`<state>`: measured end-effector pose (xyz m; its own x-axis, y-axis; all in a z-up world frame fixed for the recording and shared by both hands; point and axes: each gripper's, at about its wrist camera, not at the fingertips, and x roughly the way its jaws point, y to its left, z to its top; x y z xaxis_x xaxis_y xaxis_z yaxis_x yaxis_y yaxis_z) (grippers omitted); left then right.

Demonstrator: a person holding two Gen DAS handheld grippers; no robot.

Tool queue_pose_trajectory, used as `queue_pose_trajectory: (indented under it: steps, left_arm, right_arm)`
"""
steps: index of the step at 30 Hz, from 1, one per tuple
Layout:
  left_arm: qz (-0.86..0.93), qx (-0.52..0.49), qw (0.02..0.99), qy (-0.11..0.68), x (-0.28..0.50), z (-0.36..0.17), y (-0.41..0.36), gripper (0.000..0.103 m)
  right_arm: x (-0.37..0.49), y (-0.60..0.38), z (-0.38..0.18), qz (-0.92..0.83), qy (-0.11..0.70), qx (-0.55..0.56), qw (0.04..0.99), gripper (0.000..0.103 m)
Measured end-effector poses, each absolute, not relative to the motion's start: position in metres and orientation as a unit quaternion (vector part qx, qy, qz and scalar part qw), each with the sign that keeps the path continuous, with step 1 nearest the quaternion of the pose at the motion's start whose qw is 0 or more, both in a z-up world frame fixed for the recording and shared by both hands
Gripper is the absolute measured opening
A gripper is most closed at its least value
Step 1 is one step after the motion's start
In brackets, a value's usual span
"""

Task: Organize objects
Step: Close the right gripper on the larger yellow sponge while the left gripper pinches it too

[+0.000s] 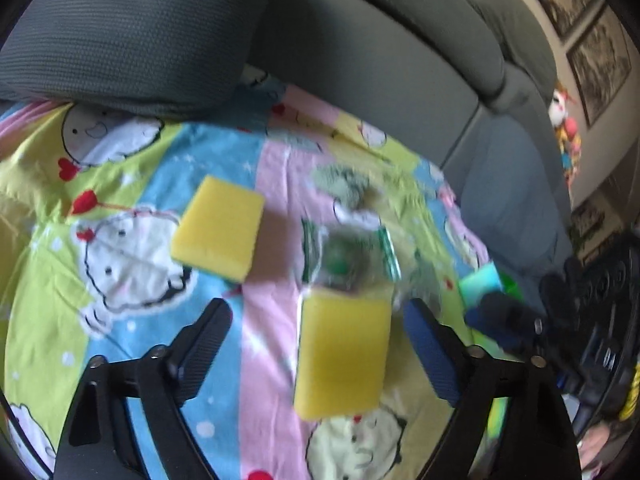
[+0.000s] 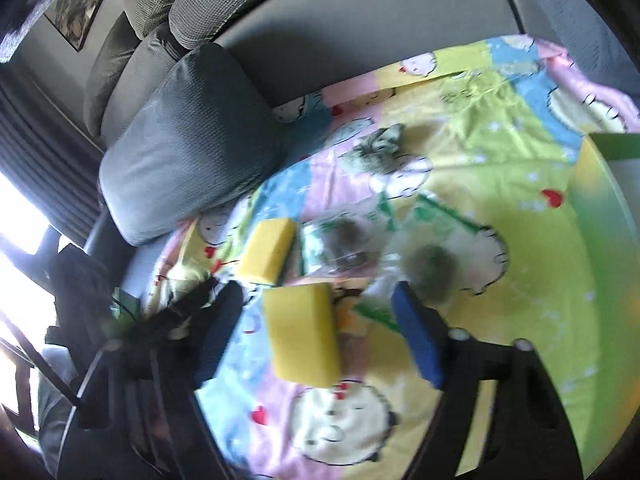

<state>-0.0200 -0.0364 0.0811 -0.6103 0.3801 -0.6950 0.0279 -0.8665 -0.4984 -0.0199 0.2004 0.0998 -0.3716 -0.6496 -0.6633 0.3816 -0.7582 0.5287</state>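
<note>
- A cartoon-print sheet (image 1: 132,248) in pink, blue, yellow and green stripes covers a grey sofa (image 1: 360,60). A grey cushion (image 1: 132,36) lies on its far edge, and framed pictures (image 1: 596,60) hang on the wall at right.
- Two yellow sponges lie on the sheet: the far sponge (image 1: 219,229) and the near sponge (image 1: 343,356), apart from each other.
- A clear packet (image 1: 348,258) with green edging touches the near sponge's far end. A second packet (image 2: 430,270) with a grey wad inside lies beside it, and a grey scourer (image 2: 380,146) sits farther back.
- The left gripper (image 1: 318,344) is spread wide above the sheet, the near sponge between its fingers but touching neither.
- The right gripper (image 2: 320,332) is likewise wide, empty, straddling the same sponge.
- A green box (image 2: 616,146) is cut off at the right view's edge.
- Both views are motion-blurred; the packet contents and the teal and green items (image 1: 486,280) past the right finger are hard to make out.
</note>
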Motion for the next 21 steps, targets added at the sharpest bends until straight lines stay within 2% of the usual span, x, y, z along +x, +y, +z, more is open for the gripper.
queue_pose_trajectory:
  steps: [2, 4, 6, 9, 12, 21]
  left_arm:
    - [0.854, -0.451, 0.123, -0.227, -0.016, 0.075, -0.029, 0.086]
    - [0.848, -0.462, 0.130, -0.223, -0.015, 0.069, -0.024, 0.080]
    - [0.840, -0.477, 0.126, -0.226, -0.018, 0.061, -0.023, 0.068]
    - [0.814, -0.510, 0.138, -0.244, -0.025, 0.045, -0.019, 0.052]
    - [0.801, -0.519, 0.154, -0.254, -0.026, 0.036, -0.015, 0.049]
    - [0.836, -0.491, 0.153, -0.190, -0.012, 0.058, 0.002, 0.045]
  right_arm:
    - [-0.017, 0.190, 0.095, -0.810, -0.156, 0.468, 0.318, 0.065]
    - [-0.017, 0.179, 0.086, -0.798, -0.152, 0.483, 0.325, 0.054]
    - [-0.017, 0.169, 0.080, -0.787, -0.142, 0.496, 0.337, 0.041]
    - [-0.016, 0.161, 0.069, -0.789, -0.121, 0.503, 0.332, 0.042]
    - [-0.021, 0.161, 0.055, -0.777, -0.134, 0.521, 0.327, 0.042]
    - [-0.017, 0.158, 0.044, -0.766, -0.132, 0.527, 0.342, 0.043]
